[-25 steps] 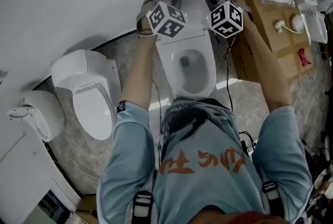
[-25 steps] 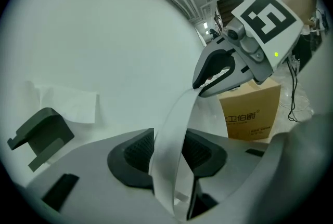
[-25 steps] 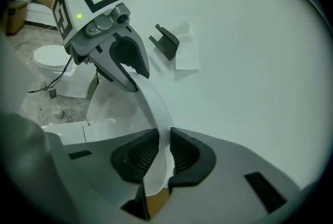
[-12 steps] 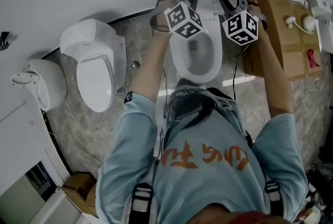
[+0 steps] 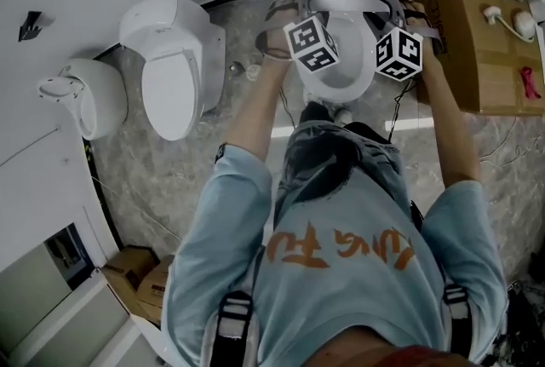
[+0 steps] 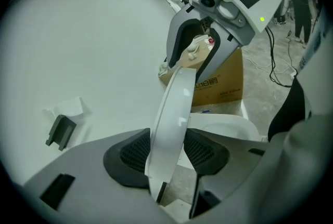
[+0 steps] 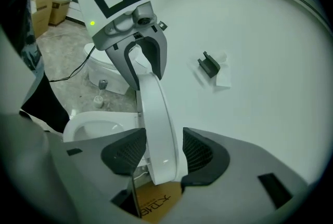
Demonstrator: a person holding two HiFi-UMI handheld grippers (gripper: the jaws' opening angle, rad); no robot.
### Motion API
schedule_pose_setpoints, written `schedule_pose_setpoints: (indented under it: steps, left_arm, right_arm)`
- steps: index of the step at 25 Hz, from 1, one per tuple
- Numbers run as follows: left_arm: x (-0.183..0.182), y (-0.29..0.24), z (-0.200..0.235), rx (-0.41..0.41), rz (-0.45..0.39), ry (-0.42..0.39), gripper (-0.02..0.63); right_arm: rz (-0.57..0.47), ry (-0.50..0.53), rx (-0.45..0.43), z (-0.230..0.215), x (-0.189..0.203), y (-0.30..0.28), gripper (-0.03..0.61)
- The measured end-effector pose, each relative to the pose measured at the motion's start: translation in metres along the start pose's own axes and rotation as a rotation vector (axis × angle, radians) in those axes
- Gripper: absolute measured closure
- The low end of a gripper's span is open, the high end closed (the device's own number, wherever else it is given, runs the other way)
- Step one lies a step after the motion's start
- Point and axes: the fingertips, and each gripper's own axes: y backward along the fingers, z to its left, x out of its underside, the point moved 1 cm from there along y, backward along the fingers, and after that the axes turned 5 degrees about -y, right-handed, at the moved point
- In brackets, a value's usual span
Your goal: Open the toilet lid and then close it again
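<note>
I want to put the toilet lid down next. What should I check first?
1. Toilet lid is up, off the seat: ok.
2. Left hand-held gripper grips the lid: its jaws have just been opening and the lid fills the gap between them. Whether the pads press: cannot tell.
3. Right hand-held gripper grips the lid: its jaws have just been opening and the lid is between them, with a gap beside one pad: not ok.
4. Seat is bare where it shows: ok.
5. Cardboard box stands beside the toilet, out of the lid's way: ok.
</note>
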Motion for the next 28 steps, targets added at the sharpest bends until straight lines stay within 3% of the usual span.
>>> schedule_pose_setpoints:
  steps: [11, 20, 28]
  left_arm:
    - [0.027, 0.017, -0.127, 0.165, 0.060, 0.058, 0.381]
    - [0.052, 0.004, -0.207, 0.307, 0.122, 0.038, 0.373]
    - [0.080, -0.015, -0.276, 0.425, 0.157, 0.132, 0.413]
  right_arm:
    - [0.018, 0.022, -0.242, 0.131, 0.040, 0.016, 0.351]
    - [0.044, 0.061, -0.423, 0.210, 0.071, 0.009, 0.345]
    - [0.063, 0.082, -0.553, 0.285, 0.104, -0.003, 0.334]
